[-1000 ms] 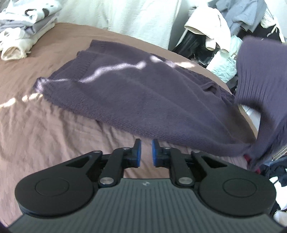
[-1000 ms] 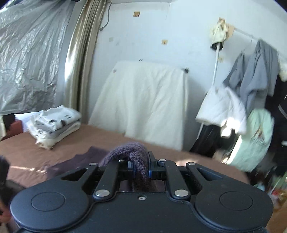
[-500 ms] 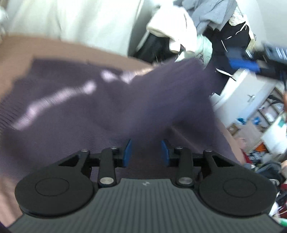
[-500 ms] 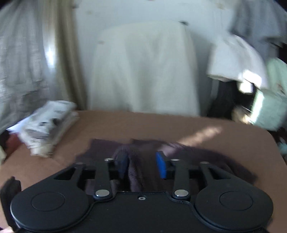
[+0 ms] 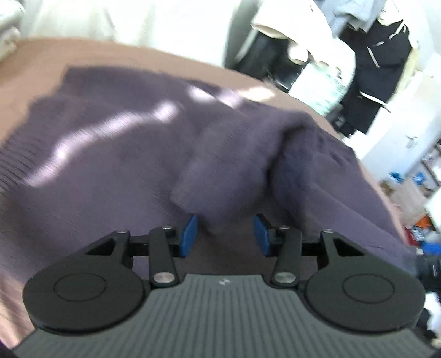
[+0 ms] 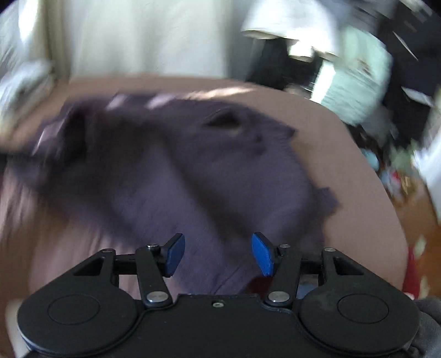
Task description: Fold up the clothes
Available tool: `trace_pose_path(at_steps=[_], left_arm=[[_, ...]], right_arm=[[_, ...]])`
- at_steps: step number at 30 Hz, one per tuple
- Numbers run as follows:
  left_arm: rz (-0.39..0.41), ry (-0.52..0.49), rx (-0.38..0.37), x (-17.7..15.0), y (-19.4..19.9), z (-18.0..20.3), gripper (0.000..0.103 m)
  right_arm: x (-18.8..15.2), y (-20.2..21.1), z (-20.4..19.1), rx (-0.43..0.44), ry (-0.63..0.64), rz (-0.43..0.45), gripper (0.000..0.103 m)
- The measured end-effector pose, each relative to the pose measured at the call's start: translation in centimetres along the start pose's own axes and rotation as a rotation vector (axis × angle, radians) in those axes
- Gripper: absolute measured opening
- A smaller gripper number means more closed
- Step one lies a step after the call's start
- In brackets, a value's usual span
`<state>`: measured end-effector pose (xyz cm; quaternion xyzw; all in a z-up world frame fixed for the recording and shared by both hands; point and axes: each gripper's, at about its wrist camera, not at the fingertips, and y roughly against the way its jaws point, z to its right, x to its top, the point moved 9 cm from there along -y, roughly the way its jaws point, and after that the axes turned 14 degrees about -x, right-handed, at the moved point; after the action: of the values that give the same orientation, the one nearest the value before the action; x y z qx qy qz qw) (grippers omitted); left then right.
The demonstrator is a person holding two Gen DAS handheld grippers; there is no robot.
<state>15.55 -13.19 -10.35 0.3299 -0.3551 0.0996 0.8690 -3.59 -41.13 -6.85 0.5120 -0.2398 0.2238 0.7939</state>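
A dark purple knit sweater [image 5: 110, 154] lies spread on the brown bed [image 5: 41, 55]. One sleeve [image 5: 234, 165] is folded back across its body. My left gripper [image 5: 224, 235] hovers low over the sweater, its jaws opening. The sleeve's end sits between the blue pads [image 5: 190, 234], which do not press on it. In the blurred right wrist view, the sweater [image 6: 193, 170] fills the middle of the bed [image 6: 344, 192]. My right gripper [image 6: 217, 254] is open above the sweater's near part, with only cloth below its pads.
A white mattress or sheet [image 5: 137, 24] leans on the wall behind the bed. Hanging clothes [image 5: 372, 68] crowd the far right, with clutter on the floor [image 5: 413, 192] past the bed's right edge. A pale folded stack [image 6: 16, 91] shows blurred at the far left.
My right gripper let go of the sleeve and dropped toward the bed. The sleeve fell across the sweater. My left gripper slid over the sweater and spread its jaws.
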Motion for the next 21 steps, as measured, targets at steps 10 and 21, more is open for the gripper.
trace_pose_path(at_steps=[10, 21], left_arm=[[0.014, -0.088, 0.059, -0.3, 0.5, -0.9, 0.045], [0.081, -0.245, 0.074, 0.1, 0.2, 3.4, 0.059]], right_arm=[[-1.6, -6.2, -5.4, -0.415, 0.512, 0.054, 0.027], [3.5, -4.6, 7.9, -0.155, -0.323, 0.150, 0.012]])
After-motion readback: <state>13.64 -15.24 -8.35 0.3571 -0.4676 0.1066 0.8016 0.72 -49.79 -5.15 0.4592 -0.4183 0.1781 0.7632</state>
